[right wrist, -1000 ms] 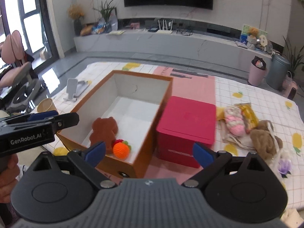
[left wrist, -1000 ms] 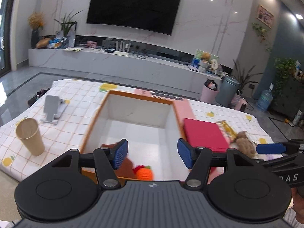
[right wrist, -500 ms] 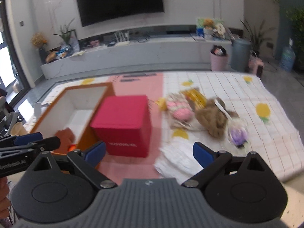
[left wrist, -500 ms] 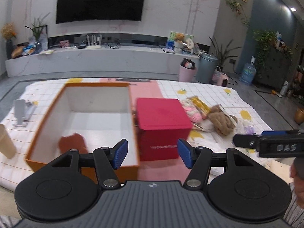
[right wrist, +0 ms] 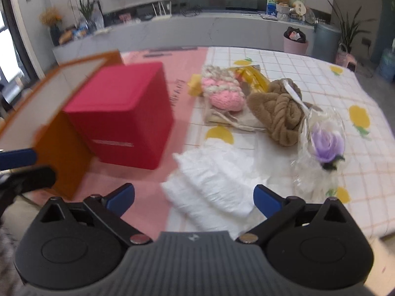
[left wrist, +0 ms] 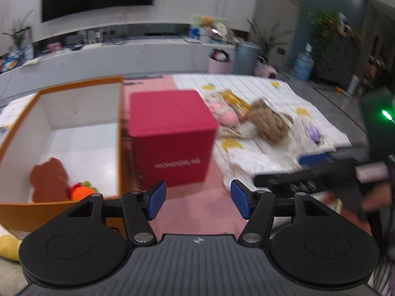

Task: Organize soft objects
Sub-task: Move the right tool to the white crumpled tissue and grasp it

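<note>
Two-handed, hovering above the checked cover with nothing gripped.

Looking from the left wrist: holding the left hand-held gripper [left wrist: 197,199] low, jaws standing moderately apart and empty. Facing the red box [left wrist: 170,135] straight ahead, with the open orange box [left wrist: 79,83] touching it on the left. Seeing a brown bear [left wrist: 48,182] and an orange knitted toy [left wrist: 82,190] already lying in its near corner. Catching the right hand-held gripper [left wrist: 296,170] off to the right, blurred, over the white frilled cloth [left wrist: 237,162].

Looking from the right wrist: holding the right hand-held gripper [right wrist: 193,197] with jaws spread wide and empty, just above the white frilled cloth [right wrist: 212,180]. Finding that cloth dead ahead and nearest, between the fingers' line, apparently lying slantwise from near left to far right. Noting, beyond it, a pink knit [right wrist: 226,96], a brown plush [right wrist: 279,113] and a wrapped purple flower [right wrist: 327,144] farther right. Glimpsing the left hand-held gripper [right wrist: 22,169] at the left edge beside the orange box [right wrist: 66,153].

Judging the right hand far nearer the loose pile; probably needing only to drop onto the cloth.
</note>
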The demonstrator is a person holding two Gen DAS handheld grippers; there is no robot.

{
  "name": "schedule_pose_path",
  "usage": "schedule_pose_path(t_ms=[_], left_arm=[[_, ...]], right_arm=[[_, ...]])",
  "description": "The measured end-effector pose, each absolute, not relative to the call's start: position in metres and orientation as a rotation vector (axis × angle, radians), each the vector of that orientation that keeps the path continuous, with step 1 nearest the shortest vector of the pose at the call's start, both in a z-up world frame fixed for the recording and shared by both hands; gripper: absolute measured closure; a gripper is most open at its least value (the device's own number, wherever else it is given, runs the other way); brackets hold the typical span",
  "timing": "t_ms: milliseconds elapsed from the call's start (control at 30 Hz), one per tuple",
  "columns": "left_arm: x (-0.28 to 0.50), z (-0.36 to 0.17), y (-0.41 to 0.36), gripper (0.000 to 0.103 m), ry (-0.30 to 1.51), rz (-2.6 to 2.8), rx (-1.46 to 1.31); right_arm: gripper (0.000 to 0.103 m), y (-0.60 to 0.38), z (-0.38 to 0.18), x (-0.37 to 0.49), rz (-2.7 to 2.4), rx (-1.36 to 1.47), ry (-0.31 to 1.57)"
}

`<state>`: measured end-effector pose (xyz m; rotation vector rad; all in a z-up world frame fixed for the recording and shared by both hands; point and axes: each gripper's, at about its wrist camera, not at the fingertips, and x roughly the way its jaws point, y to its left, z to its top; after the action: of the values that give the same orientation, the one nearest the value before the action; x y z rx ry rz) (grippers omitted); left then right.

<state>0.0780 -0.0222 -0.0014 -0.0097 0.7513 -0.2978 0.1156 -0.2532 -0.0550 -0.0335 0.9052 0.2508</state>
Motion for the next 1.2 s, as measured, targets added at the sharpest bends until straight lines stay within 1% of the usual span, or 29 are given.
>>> schedule_pose_path(t_ms=[300, 433, 600, 900, 1000, 1100, 1167, 1200], left_arm=[[0.092, -0.033, -0.042, 0.033, 0.812, -0.31, 0.012], [0.099, -0.043, -0.044, 0.033, 0.846, -0.304, -0.007], [0.103, -0.049, -0.044, 0.033, 0.846, -0.286, -0.021], [0.106, -0.062, -0.048, 0.033, 0.865, -0.265, -0.022], [0.104, -0.063, -0.052, 0.033, 0.862, -0.256, 0.001], [0.102, -0.061, -0.055, 0.033, 0.853, -0.231, 0.031], [0.1, -0.058, -0.055, 0.033, 0.845, -0.213, 0.034], [0.099, -0.056, -0.055, 0.033, 0.842, -0.208, 0.031]], right_arm=[[0.003, -0.245, -0.094, 0.147, 0.269, -0.098, 1.006], [0.003, -0.243, -0.104, 0.152, 0.234, -0.122, 1.009], [0.003, -0.244, -0.117, 0.163, 0.208, -0.106, 1.055], [0.003, -0.242, -0.123, 0.162, 0.182, -0.116, 1.044], [0.009, -0.243, -0.121, 0.159, 0.174, -0.115, 1.042], [0.018, -0.247, -0.118, 0.155, 0.166, -0.109, 1.033], [0.03, -0.251, -0.115, 0.153, 0.154, -0.104, 1.025], [0.034, -0.254, -0.114, 0.152, 0.147, -0.103, 1.02]])
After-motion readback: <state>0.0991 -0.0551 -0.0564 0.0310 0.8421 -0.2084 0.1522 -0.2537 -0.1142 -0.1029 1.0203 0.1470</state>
